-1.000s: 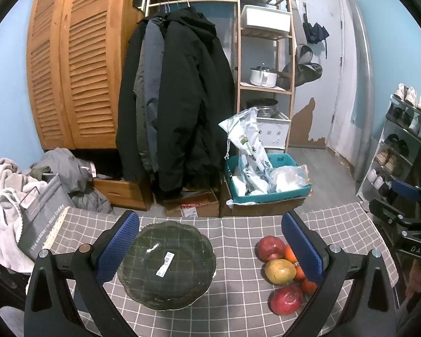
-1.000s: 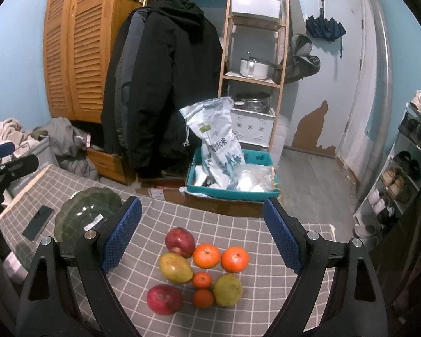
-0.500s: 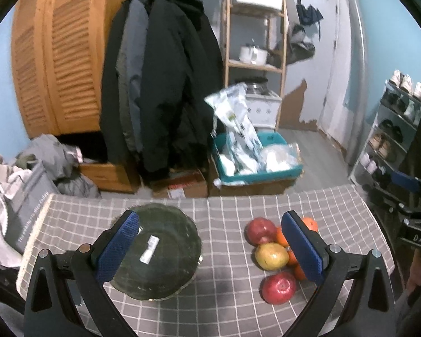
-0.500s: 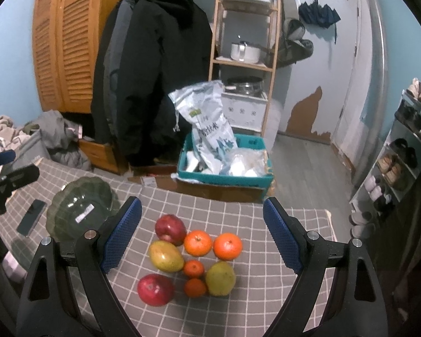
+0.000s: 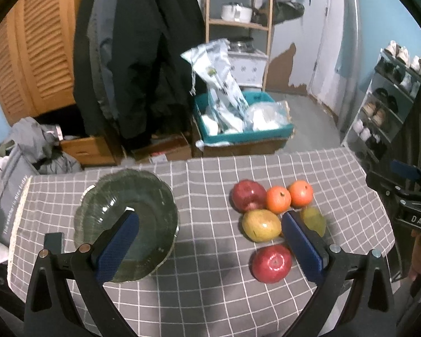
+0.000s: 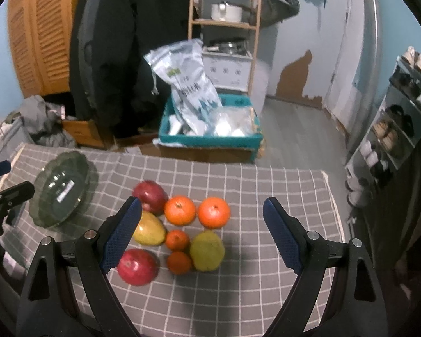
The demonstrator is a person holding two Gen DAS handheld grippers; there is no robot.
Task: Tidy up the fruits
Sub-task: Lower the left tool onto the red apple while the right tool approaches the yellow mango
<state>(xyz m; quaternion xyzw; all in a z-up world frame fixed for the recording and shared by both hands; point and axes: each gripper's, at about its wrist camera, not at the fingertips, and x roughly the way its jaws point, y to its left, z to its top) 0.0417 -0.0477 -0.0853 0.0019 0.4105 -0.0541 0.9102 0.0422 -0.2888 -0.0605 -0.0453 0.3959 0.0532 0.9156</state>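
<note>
On a checked-cloth surface, fruit sits clustered right of an empty green plate. Both the left gripper and right gripper hover with fingers apart. The round, firm, smooth pieces would likely roll; grip across the middle.

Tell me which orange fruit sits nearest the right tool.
The smallest orange, at the front of the pile beside the green mango. The other small one lies just behind it; the two big oranges lie farther back.
</note>
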